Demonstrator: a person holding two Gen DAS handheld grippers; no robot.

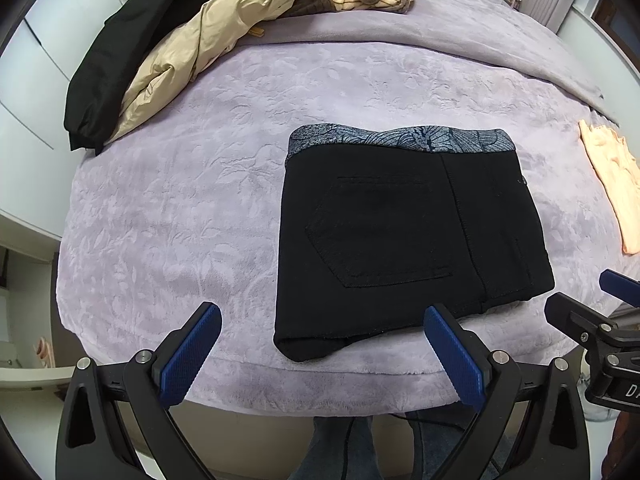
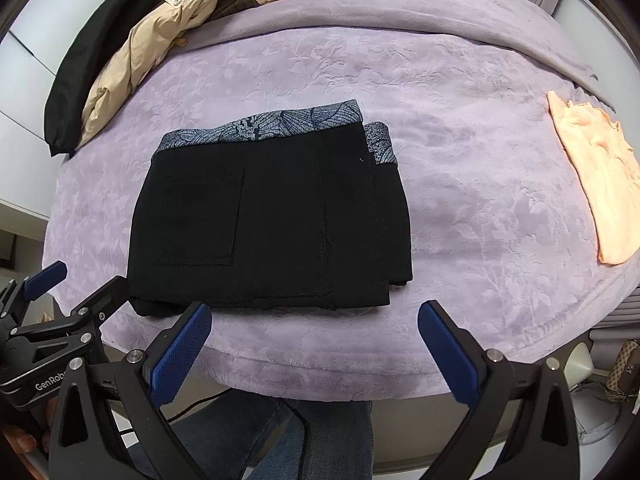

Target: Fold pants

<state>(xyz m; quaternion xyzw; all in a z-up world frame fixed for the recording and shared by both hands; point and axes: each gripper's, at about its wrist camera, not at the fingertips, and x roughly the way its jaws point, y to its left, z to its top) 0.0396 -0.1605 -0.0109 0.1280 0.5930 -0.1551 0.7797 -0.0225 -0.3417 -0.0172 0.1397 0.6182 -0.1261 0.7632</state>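
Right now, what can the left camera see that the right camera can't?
Only the left view shows the angled bottom of the pants' pocket. Only the right view shows a patterned bag on the floor and the pants' stepped layers at their right edge. Both show the folded pants, the peach cloth, the beige jacket, and both grippers open: left, right.

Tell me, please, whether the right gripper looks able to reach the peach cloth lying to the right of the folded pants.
Probably yes: the right gripper is open and holds nothing, and only bare purple blanket lies between it and the peach cloth. The pants sit off to the left.
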